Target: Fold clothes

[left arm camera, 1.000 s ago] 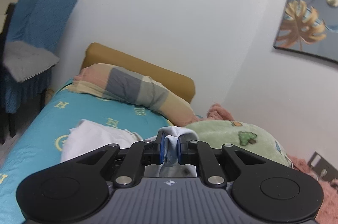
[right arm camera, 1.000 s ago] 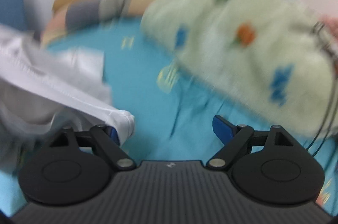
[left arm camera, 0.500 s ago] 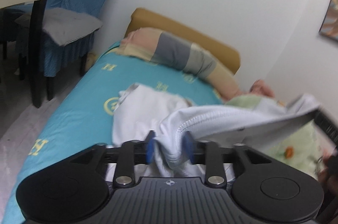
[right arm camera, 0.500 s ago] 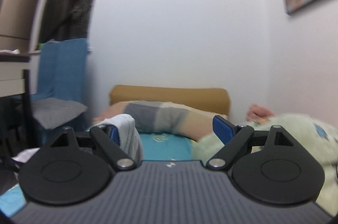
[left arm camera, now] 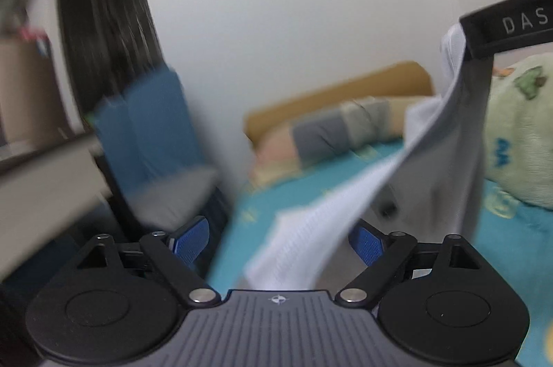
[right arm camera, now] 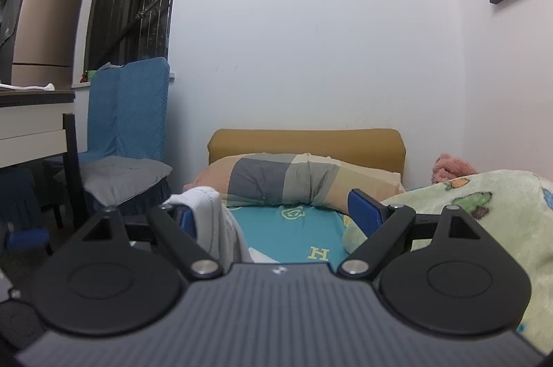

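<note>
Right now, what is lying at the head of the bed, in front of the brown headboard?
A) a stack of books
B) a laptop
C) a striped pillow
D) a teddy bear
C: a pillow with grey, peach and cream stripes lies across the teal sheet, right against the headboard.

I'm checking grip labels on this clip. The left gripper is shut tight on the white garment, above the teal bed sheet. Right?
Not quite. The left gripper is open: its jaws have just been opening, and the white garment lies loose between them, above the teal bed sheet. The left wrist view shows it.
</note>
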Demonstrator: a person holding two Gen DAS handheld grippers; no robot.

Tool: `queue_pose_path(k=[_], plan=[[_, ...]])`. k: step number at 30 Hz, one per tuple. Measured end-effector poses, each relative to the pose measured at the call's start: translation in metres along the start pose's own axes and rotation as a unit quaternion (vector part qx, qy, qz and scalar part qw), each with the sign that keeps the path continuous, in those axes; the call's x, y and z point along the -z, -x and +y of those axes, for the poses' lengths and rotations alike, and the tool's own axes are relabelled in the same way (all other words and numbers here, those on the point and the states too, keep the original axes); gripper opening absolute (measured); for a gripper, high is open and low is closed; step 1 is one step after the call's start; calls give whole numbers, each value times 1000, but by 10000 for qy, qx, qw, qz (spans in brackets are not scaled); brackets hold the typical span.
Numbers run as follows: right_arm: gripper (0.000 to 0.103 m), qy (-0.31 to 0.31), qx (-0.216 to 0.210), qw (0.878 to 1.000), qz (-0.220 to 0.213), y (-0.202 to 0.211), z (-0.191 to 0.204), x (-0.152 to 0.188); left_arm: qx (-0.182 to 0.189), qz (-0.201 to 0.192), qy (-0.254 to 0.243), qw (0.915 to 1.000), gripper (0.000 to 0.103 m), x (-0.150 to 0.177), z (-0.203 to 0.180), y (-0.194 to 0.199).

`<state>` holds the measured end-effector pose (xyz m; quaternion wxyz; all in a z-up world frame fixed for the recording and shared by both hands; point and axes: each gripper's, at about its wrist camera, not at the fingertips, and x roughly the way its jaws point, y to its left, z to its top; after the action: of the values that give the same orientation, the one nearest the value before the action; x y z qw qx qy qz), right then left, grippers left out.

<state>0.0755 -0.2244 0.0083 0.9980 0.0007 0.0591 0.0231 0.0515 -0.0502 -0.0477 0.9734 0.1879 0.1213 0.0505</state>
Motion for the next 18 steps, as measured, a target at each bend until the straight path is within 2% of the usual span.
queue_pose_path(k=[4,8,12,14,18], plan=[[87,-8,125,9999,-1,1,-1,2,-291,-14,613,9977,92,-6,20,8],[87,-91,318,9995,5,1,-5,4,-535,64,1233,9909,99,-6,52,28],[87,-89,491,9987,-84,4,-6,6,-392,627,1762,9816,99,3,76,43],[87,-72,590,9981,-157,7,-5,6,-299,1039,1774,9782,99,10,80,44],[87,-54,787,9964,-320,11,-6,6,-36,1561,1298,9792,99,21,69,47]])
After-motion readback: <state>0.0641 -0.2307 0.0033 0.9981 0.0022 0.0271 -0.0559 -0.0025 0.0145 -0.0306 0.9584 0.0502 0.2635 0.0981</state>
